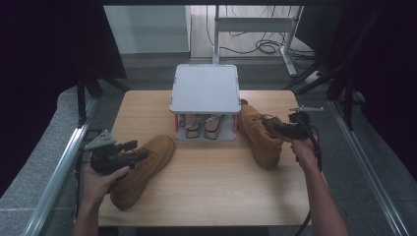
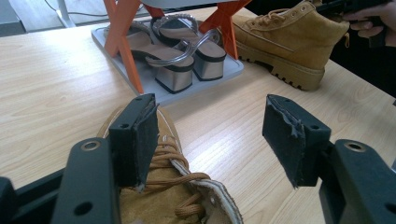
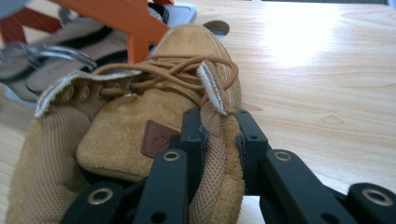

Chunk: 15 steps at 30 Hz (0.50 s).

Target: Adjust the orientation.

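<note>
Right tool pinched the padded collar edge of a tan suede lace-up boot standing on the wooden desk, just right of a grey two-tier shoe rack holding silver block-heeled sandals. Left tool hovered spread over the matching tan boot, whose long axis ran diagonally toward the rack. Open desk lay between the boots; the rack's orange legs stood close by.

The high view is looking dim, with dark corners around the table. Bright light is glaring on the table beyond the boot in the right gripper view, where the near jaws are looking soft.
</note>
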Each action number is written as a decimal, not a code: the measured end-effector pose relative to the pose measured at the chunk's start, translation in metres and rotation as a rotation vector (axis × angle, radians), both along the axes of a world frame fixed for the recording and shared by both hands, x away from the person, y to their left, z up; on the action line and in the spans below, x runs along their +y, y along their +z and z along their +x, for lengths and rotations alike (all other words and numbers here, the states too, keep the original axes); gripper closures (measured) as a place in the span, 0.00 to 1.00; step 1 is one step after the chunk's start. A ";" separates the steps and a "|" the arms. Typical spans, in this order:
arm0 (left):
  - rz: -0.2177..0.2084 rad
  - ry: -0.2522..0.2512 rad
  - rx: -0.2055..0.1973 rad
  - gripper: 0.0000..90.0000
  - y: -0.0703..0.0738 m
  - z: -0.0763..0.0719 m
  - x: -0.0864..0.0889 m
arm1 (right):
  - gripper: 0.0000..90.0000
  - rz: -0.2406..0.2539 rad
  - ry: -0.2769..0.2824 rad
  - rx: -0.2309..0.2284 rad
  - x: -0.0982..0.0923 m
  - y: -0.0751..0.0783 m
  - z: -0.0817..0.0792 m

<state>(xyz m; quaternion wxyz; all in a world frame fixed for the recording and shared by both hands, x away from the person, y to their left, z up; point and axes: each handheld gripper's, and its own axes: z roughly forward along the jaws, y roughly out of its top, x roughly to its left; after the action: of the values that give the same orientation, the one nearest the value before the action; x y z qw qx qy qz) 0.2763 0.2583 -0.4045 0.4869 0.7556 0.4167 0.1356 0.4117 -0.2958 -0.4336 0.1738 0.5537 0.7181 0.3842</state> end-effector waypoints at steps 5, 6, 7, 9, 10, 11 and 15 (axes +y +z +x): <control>-0.002 0.005 -0.001 0.40 0.000 0.000 0.002 | 0.86 0.035 -0.016 -0.048 -0.004 0.004 -0.007; -0.003 0.006 -0.001 0.40 0.000 0.000 0.003 | 0.86 0.054 -0.015 -0.059 -0.006 0.006 -0.010; -0.005 0.008 0.000 0.40 0.000 0.000 0.003 | 0.86 0.056 -0.017 -0.069 -0.007 0.008 -0.013; -0.005 0.008 0.000 0.40 0.000 0.000 0.003 | 0.86 0.055 -0.018 -0.091 -0.009 0.012 -0.021; -0.007 0.007 0.000 0.40 0.000 0.000 0.003 | 0.86 0.055 -0.017 -0.098 -0.010 0.013 -0.025; -0.008 0.006 0.000 0.40 0.000 0.000 0.003 | 0.86 0.057 -0.016 -0.103 -0.011 0.015 -0.029; -0.014 0.001 -0.001 0.40 0.001 0.000 0.003 | 0.86 0.059 -0.007 -0.125 -0.013 0.020 -0.046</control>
<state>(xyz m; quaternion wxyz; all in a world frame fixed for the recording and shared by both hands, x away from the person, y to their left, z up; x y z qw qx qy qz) 0.2759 0.2614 -0.4037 0.4922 0.7520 0.4176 0.1335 0.3654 -0.3083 -0.4138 0.2033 0.5358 0.6923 0.4385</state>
